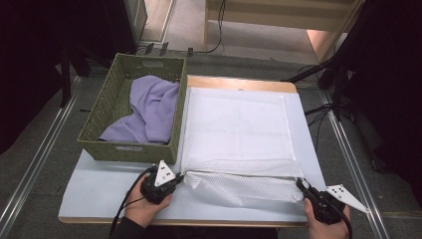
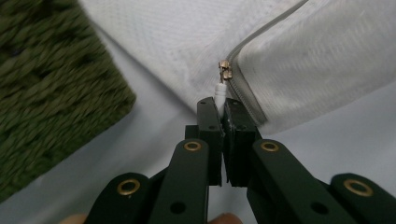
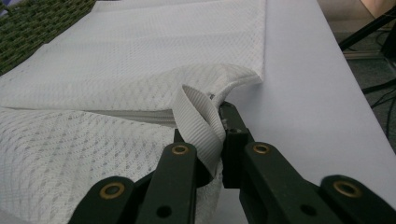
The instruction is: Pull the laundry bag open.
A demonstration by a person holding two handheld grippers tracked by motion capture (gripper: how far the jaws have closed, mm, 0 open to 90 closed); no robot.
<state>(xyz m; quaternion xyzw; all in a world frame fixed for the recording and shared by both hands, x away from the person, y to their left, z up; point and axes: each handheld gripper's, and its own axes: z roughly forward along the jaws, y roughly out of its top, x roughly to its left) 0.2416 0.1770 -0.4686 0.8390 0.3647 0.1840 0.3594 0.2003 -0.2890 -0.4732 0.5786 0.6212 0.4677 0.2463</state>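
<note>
A white mesh laundry bag (image 1: 236, 134) lies flat on the white table top, its zippered edge toward me. My left gripper (image 1: 178, 178) is at the bag's near left corner, shut on the white zipper pull (image 2: 220, 92), which hangs from the brass slider (image 2: 226, 70). My right gripper (image 1: 301, 185) is at the near right corner, shut on the bag's white webbing loop (image 3: 201, 123). The lower mesh layer (image 1: 239, 188) sags toward the table's front edge between the two grippers.
A green woven basket (image 1: 99, 119) holding a lilac cloth (image 1: 149, 107) stands at the left, touching the bag's left side. The table's front edge (image 1: 184, 219) is close below the hands. Cables and stand legs lie on the floor to the right.
</note>
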